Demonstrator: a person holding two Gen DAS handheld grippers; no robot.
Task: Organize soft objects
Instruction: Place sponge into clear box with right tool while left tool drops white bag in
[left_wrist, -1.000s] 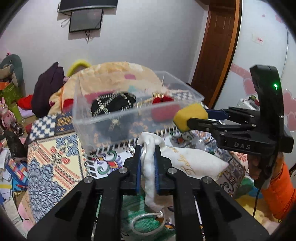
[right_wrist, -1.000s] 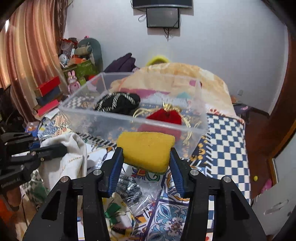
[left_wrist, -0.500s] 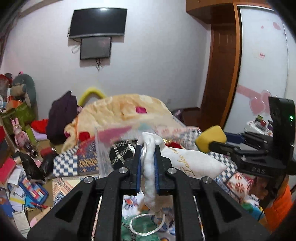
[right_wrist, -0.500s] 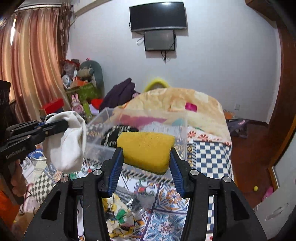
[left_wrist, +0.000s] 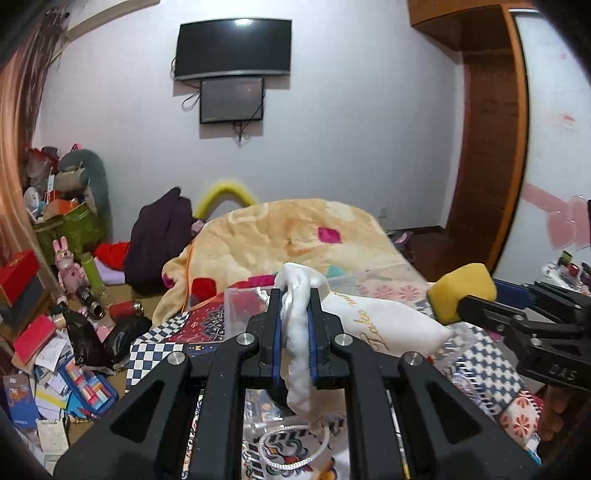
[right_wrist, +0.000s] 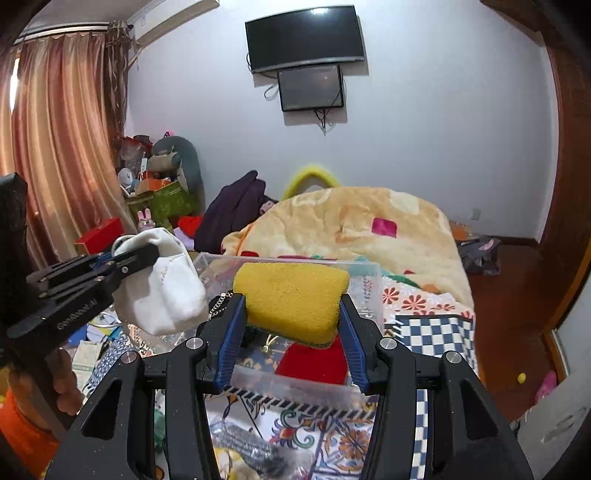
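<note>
My left gripper (left_wrist: 295, 302) is shut on the gathered neck of a white drawstring pouch (left_wrist: 380, 328) with gold script, which hangs in the air over the bed. My right gripper (right_wrist: 291, 306) is shut on a yellow sponge (right_wrist: 291, 295), held above the clear plastic box (right_wrist: 364, 291). The box holds a red soft item (right_wrist: 314, 363) and a gold chain; a corner of the box (left_wrist: 243, 306) shows behind the left fingers. In the left wrist view the right gripper (left_wrist: 461, 299) and the sponge (left_wrist: 461, 290) sit at the right. The left gripper (right_wrist: 136, 254) carries the pouch (right_wrist: 162, 291) at the left of the right wrist view.
The box rests on a patterned bedspread (right_wrist: 432, 332) beside a peach blanket (left_wrist: 295, 236). A crinkled plastic bag (right_wrist: 251, 450) lies below the right gripper. Floor clutter (left_wrist: 55, 354) of boxes, books and toys fills the left side. A TV (left_wrist: 232, 50) hangs on the wall.
Both grippers rose and tilted up with their loads, so the box has dropped low in both views and more wall shows. The pouch now hangs clear of the bedspread.
</note>
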